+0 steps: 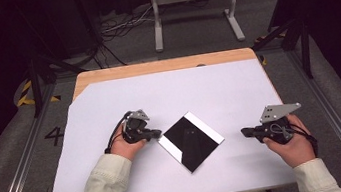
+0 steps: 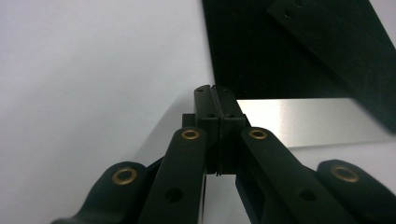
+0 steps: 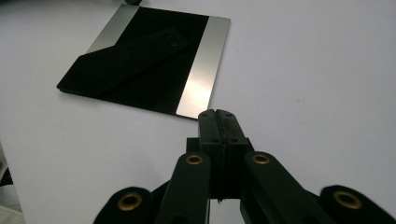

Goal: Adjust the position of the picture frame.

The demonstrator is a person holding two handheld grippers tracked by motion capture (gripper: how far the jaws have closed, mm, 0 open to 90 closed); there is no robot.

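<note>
A square black plate (image 1: 191,141) with a silver strip along two opposite edges lies flat on the white table sheet (image 1: 173,90), turned like a diamond. My left gripper (image 1: 158,134) is shut, with its tip right at the plate's left silver strip (image 2: 303,122); I cannot tell whether it touches. In the left gripper view the jaws (image 2: 214,100) press together with nothing between them. My right gripper (image 1: 245,132) is shut too and rests a short way to the right of the plate (image 3: 144,63). Its closed tip (image 3: 216,122) points at the near silver strip, apart from it.
The white sheet covers most of a wooden table whose far edge (image 1: 164,65) shows bare. A white metal stand (image 1: 194,7) and cables sit on the floor behind. Metal rails (image 1: 25,156) run along both sides of the table.
</note>
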